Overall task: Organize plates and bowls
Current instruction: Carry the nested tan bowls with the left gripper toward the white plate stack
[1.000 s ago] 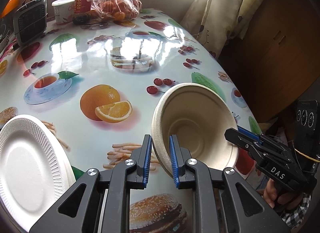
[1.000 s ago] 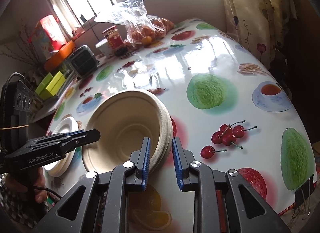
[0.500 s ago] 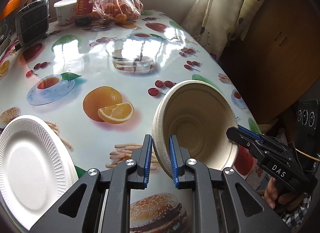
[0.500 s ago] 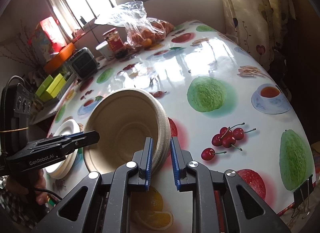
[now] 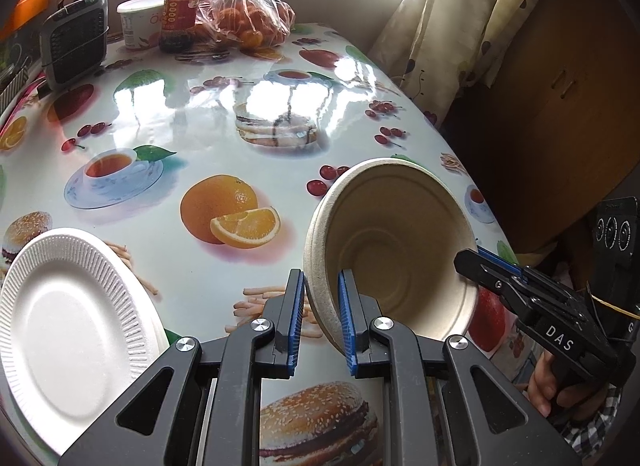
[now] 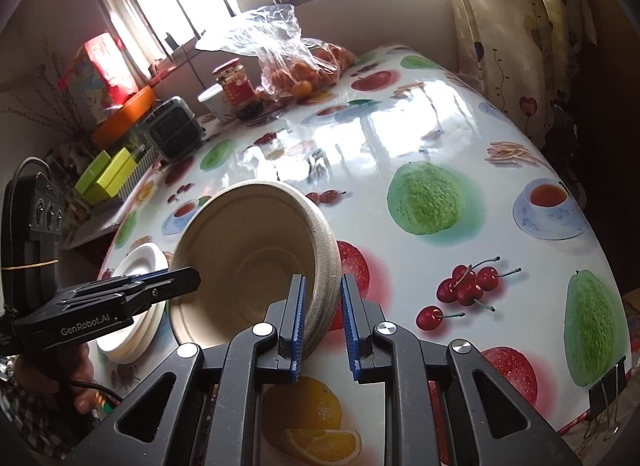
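A stack of beige paper bowls (image 5: 392,250) is held tilted above the fruit-print table (image 5: 192,113), between both grippers. My left gripper (image 5: 318,312) is shut on the stack's left rim. My right gripper (image 6: 322,314) is shut on the opposite rim, with the bowl stack (image 6: 248,262) between its fingers. In the left wrist view the right gripper's fingers (image 5: 488,266) clamp the far rim. White foam plates (image 5: 72,326) lie stacked at the table's near left edge; they also show in the right wrist view (image 6: 136,266).
At the table's far end stand a bag of oranges (image 5: 248,21), a red-labelled jar (image 5: 180,13), a white tub (image 5: 138,23) and a small grey heater (image 5: 74,39). A curtain (image 5: 452,17) and a wooden cabinet (image 5: 560,97) flank the right side.
The bowl stack has tipped more upright and risen slightly. Both grippers have closed tighter on its rims.
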A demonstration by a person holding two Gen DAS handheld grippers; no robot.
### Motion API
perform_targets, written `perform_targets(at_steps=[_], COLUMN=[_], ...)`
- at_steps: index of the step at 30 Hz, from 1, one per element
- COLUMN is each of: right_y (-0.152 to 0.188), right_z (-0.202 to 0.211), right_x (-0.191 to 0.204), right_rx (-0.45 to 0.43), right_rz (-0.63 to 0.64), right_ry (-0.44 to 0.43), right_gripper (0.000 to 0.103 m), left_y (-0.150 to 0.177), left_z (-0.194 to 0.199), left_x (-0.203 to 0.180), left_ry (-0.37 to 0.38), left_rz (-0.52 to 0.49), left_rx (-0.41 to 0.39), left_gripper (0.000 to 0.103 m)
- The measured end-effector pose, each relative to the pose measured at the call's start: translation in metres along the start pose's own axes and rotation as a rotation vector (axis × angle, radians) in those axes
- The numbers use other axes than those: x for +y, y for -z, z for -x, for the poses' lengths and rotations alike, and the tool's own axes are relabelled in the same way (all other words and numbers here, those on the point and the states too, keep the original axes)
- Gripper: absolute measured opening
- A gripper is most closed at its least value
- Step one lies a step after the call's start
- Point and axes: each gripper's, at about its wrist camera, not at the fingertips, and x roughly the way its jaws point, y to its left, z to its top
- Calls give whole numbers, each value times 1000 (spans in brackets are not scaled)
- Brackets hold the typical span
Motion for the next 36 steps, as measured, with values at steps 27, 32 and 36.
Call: perform_targets(at_steps=[27,32,36], right_y=[-27,-27,-29], right_z=[-13,-19,-24], right_x=[76,93,107], right_rx=[12,25,32], right_rz=[139,166,183], right_ry=[-136,-168,-196], right_gripper=[17,17,17], left_y=[5,9,14], left_z=[64,77,84], left_x=[49,60,70], left_ry=[-117,-148,-169], left_rz=[106,131,160], left_rx=[-103,-126,-135], left_gripper=[18,18,18])
